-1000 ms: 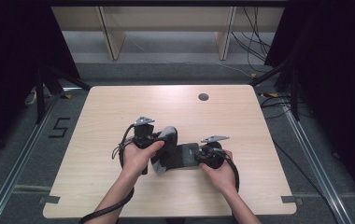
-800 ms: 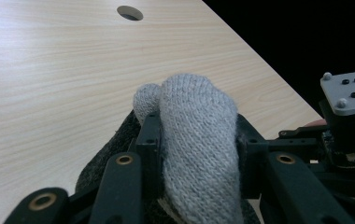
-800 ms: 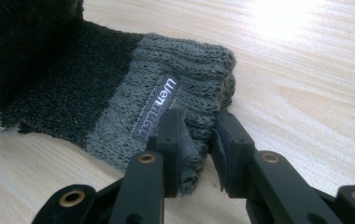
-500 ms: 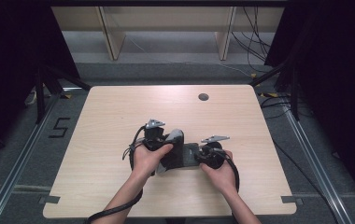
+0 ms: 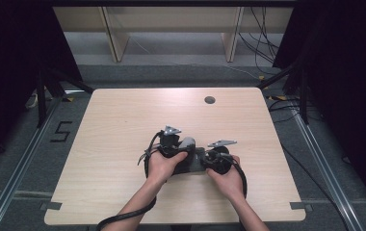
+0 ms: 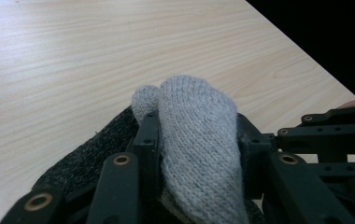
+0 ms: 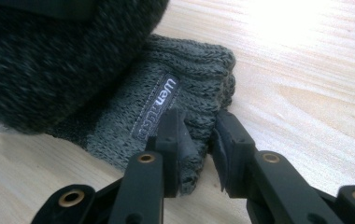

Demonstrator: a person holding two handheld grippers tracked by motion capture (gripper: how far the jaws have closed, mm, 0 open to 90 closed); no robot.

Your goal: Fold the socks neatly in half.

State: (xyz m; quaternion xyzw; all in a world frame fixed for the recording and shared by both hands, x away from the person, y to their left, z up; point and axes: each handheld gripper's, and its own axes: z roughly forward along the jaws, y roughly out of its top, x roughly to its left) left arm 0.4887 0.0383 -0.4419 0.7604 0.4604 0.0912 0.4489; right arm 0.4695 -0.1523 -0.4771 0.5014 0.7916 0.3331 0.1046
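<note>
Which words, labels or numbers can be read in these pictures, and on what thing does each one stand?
"5": a dark mark on the floor left of the table, high view.
"Wen...": white letters on a small dark label sewn on the grey knitted sock, right gripper view; the rest of the word is too blurred to read.
No other text can be read.

even overhead light, dark surrounds; glare on table (image 7: 297,28), near knit blurred.
</note>
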